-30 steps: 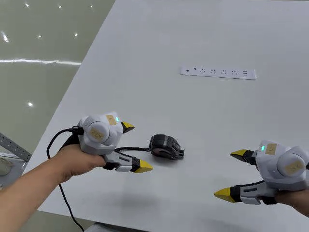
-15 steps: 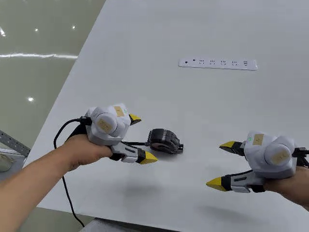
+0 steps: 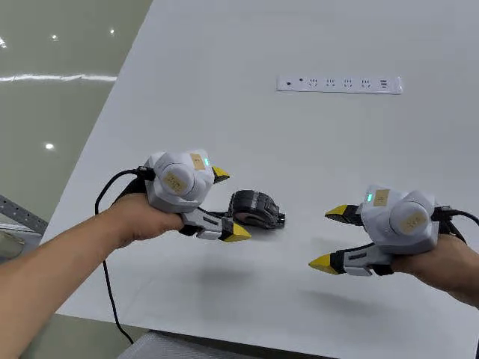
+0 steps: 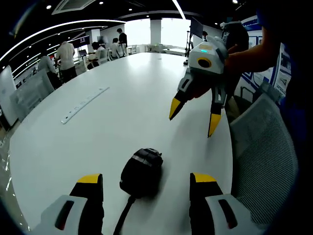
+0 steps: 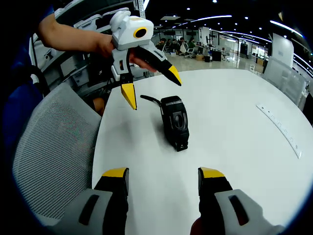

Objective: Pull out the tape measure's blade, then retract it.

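Observation:
A black tape measure (image 3: 255, 209) lies on the white table (image 3: 299, 142), its strap trailing toward my left hand. My left gripper (image 3: 228, 203) is open, its yellow-tipped jaws standing to either side of the tape measure's rear. In the left gripper view the tape measure (image 4: 142, 171) sits between and just ahead of the jaws of the left gripper (image 4: 146, 179). My right gripper (image 3: 330, 236) is open and apart from the tape measure, to its right. In the right gripper view the tape measure (image 5: 175, 122) lies ahead of the right gripper (image 5: 164, 172), and the left gripper (image 5: 149, 83) hovers behind it.
A white power strip (image 3: 339, 84) lies far back on the table; it also shows as a long strip (image 4: 84, 104) in the left gripper view. A mesh chair (image 5: 54, 152) stands at the table's near edge. The table's left edge drops to a glossy floor (image 3: 52, 90).
My left gripper has moved right, so its jaws now flank the tape measure. My right gripper has moved left, nearer the tape measure. The tape measure lies where it was.

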{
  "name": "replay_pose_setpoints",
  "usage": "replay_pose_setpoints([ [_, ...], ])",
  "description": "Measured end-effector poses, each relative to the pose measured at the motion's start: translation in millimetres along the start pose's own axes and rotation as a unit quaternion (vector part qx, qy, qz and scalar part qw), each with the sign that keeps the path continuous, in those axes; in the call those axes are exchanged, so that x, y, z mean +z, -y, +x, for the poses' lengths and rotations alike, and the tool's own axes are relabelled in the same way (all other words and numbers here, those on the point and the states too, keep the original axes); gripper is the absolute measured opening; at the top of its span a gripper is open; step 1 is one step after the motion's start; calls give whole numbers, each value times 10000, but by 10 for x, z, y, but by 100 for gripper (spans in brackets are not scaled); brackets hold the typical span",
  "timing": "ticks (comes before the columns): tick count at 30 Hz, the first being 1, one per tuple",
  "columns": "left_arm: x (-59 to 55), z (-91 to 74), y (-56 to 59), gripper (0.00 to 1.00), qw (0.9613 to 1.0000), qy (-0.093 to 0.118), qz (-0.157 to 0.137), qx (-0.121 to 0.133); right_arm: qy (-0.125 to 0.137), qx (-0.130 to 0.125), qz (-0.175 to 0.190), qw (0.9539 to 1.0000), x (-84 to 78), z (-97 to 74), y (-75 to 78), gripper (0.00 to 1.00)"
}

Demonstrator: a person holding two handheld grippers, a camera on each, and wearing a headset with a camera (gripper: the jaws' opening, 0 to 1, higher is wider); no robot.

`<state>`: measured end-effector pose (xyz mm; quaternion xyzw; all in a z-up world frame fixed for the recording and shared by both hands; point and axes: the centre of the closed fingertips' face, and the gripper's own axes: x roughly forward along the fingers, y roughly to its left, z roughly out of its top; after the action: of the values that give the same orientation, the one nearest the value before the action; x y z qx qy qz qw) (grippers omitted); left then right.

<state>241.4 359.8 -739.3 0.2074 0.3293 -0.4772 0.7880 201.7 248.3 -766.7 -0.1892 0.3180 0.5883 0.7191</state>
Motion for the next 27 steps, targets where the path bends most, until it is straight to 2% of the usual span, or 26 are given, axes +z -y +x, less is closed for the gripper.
replay_pose_setpoints([
  [10, -33, 150, 17, 64, 9994, -206, 251, -137, 19, 165, -118, 9998, 23, 171, 64, 50],
  [21, 1, 289, -8, 60, 9987, -284, 355, -228, -2, 280, -265, 9993, 33, 336, 132, 45],
  [27, -20, 348, 4, 59, 9975, -381, 512, -317, 32, 326, -310, 9990, 69, 427, 183, 43],
])
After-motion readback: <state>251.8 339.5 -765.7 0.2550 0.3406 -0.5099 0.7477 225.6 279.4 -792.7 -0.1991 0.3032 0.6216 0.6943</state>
